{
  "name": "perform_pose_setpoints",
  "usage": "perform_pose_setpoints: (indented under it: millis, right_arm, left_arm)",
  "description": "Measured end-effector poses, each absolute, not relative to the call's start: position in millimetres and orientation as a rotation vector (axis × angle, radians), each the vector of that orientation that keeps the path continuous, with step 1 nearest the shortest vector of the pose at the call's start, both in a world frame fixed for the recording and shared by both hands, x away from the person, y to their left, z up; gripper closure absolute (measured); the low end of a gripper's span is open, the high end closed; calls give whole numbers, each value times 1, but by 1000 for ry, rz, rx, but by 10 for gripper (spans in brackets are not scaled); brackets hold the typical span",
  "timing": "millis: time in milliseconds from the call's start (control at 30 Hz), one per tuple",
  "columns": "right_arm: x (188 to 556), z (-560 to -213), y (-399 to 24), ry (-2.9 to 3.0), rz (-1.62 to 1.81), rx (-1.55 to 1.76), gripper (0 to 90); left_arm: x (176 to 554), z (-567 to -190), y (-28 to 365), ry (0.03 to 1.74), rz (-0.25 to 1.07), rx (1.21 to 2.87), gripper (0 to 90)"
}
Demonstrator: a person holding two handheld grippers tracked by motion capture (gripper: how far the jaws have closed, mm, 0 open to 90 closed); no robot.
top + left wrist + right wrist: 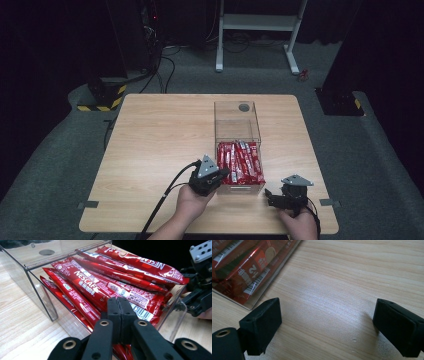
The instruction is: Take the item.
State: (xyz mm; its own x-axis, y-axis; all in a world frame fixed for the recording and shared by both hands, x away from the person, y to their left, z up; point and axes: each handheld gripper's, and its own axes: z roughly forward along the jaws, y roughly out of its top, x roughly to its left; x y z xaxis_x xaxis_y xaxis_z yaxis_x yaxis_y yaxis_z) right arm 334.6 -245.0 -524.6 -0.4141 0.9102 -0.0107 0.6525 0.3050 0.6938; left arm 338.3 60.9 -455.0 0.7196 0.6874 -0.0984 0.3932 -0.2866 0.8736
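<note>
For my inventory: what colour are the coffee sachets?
Red sachets, white lettering; clearest in the left gripper view.

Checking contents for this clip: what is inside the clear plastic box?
The clear box holds a pile of red Nescafe stick sachets in its near, open-topped part. The far part under the lid looks bare. Lower sachets and the box floor are covered by the pile.

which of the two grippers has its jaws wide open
The right gripper, resting over bare table beside the box. The left gripper has its jaws pressed together over the red packets.

Each black tool [212,177] carries a grey three-cornered plate, brass-ringed screw holes and a trailing black cable.
</note>
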Motion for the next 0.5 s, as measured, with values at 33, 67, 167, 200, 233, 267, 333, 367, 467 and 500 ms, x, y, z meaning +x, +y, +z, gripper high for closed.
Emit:
perform_pose_setpoints:
  millis: [33, 67, 167, 200, 233, 267, 333, 367, 467, 500]
  right_arm:
    - [335, -525, -245, 2175, 869, 1393, 81]
    - [335, -525, -245, 2175, 868, 1394, 81]
    - [335, -525, -245, 2175, 868, 1394, 81]
    - [335, -525, -245, 2175, 868, 1394, 81]
    - [335, -525, -245, 2175, 868, 1394, 81]
    - [335, -525, -245, 2175, 869, 1394, 81]
    - [335, -525, -245, 2175, 869, 1393, 82]
    - [335, -525, -245, 2175, 868, 1394, 82]
    - [335, -525, -245, 2175, 868, 1394, 82]
    - [335, -525, -245, 2175, 868, 1394, 81]
  left_arm:
    - [338, -455, 61, 832, 363, 1914, 891]
    - [337, -455, 62, 833, 359, 1910, 891]
    - [335, -453, 63, 835, 358, 1895, 892]
    - [335, -453, 63, 836, 356, 1893, 893]
    - [335, -453, 64, 835, 356, 1893, 893]
    - [334, -452, 64, 834, 357, 1890, 894]
    - [334, -452, 65, 832, 351, 1886, 894]
    - [335, -451, 65, 830, 353, 1886, 896]
    - [333, -450, 65, 829, 347, 1878, 896]
    - [333, -450, 66, 829, 345, 1873, 897]
